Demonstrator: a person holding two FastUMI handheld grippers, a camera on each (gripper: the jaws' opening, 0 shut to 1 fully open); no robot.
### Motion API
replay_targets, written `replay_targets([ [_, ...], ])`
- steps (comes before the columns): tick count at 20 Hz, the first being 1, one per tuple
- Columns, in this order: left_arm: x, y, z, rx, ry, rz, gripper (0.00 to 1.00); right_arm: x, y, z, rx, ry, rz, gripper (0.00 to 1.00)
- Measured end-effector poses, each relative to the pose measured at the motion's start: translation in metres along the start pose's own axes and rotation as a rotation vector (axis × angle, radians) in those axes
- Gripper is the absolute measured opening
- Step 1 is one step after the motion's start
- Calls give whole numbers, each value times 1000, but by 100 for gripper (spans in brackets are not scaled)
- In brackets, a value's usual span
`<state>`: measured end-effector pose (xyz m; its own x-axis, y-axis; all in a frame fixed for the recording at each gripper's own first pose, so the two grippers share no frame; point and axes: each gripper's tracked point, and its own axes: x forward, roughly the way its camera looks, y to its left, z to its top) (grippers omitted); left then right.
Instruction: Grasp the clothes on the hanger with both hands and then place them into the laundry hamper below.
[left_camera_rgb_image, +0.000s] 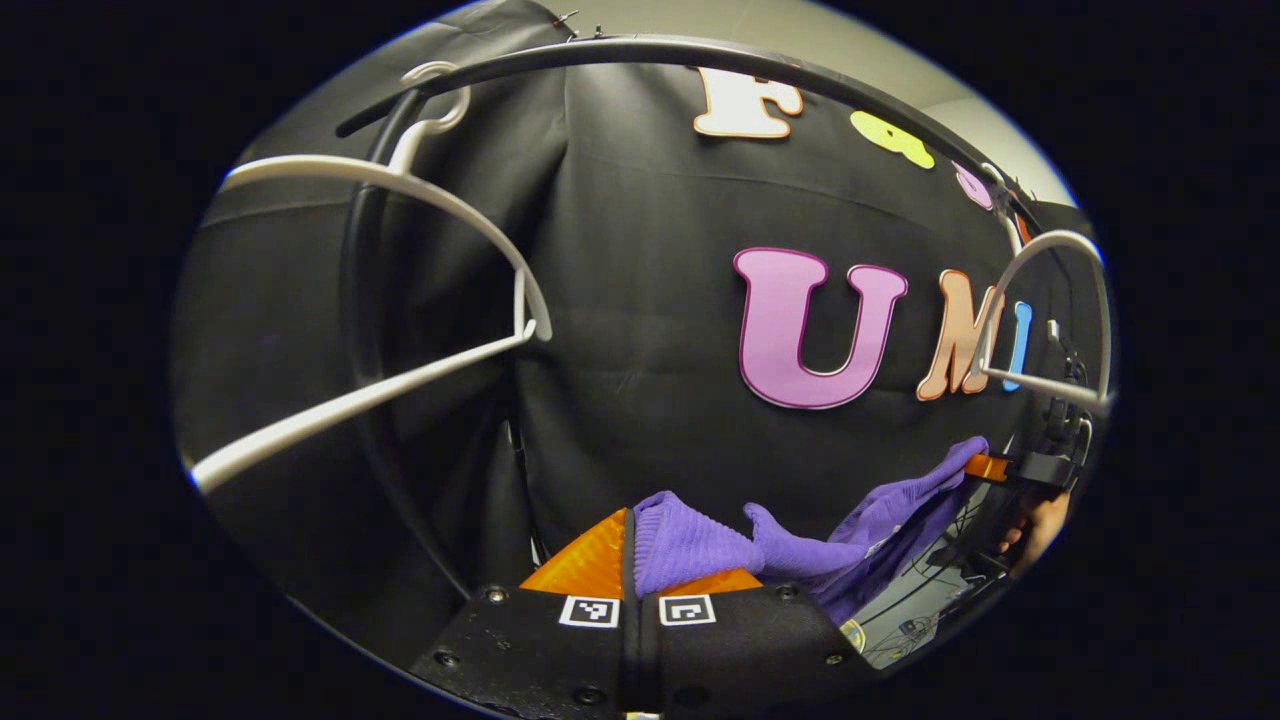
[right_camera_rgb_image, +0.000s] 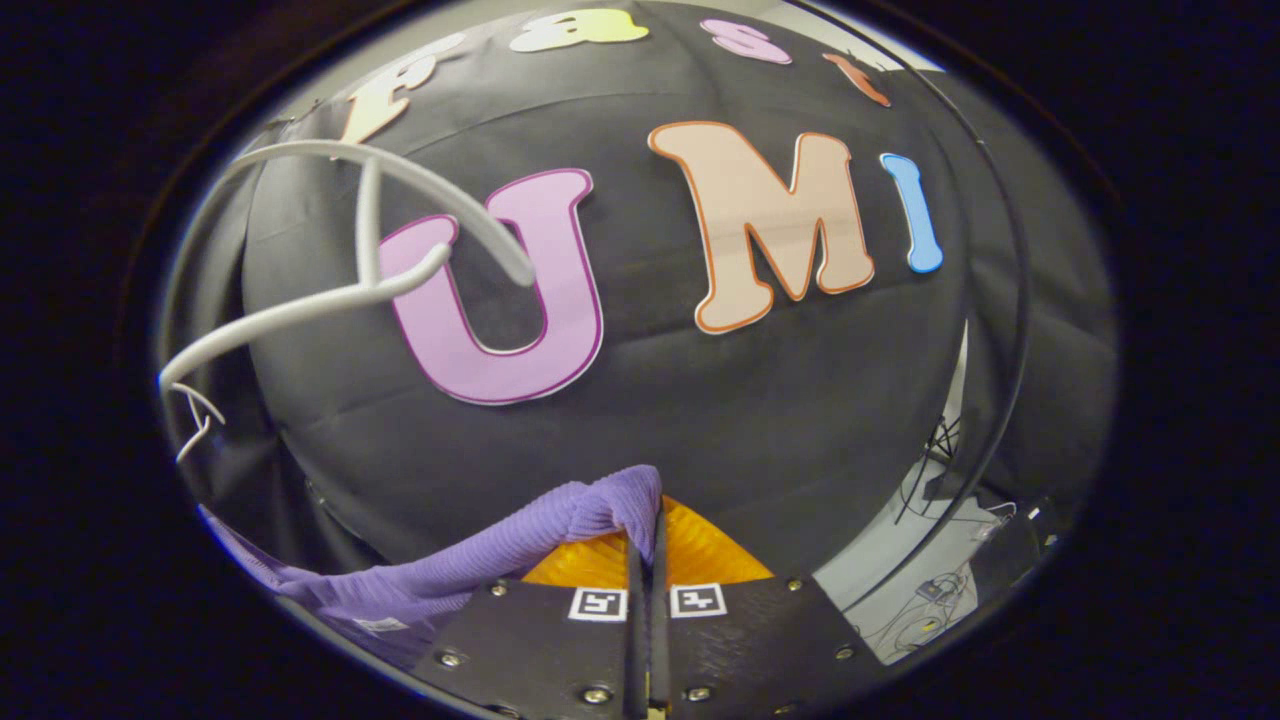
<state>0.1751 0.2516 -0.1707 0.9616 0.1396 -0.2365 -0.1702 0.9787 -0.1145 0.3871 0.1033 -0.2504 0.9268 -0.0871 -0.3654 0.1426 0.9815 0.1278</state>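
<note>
purple garment (left_camera_rgb_image: 800, 545) pinched, ends seemingly cut off

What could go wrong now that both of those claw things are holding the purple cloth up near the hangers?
Each gripper pinches only an edge of the purple garment: the left gripper grips one bunched corner, the right gripper another. Either corner might slip free on the way down.

The cloth sags between the two grippers, so the loose middle could drape outside the hamper.

A white hanger hangs close by on the rail; the cloth could catch on it.
</note>
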Motion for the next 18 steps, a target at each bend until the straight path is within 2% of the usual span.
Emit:
replay_targets([
  [7,-56,0,-34,-15,50,34,1,-59,-6,-32,-21,43,52,2],
  [14,-133,-42,-30,-13,17,8,1,-148,-29,-38,-35,41,129,2],
  [18,-166,-73,-20,3,-18,-13,0,-198,-40,-26,12,12,181,2],
])
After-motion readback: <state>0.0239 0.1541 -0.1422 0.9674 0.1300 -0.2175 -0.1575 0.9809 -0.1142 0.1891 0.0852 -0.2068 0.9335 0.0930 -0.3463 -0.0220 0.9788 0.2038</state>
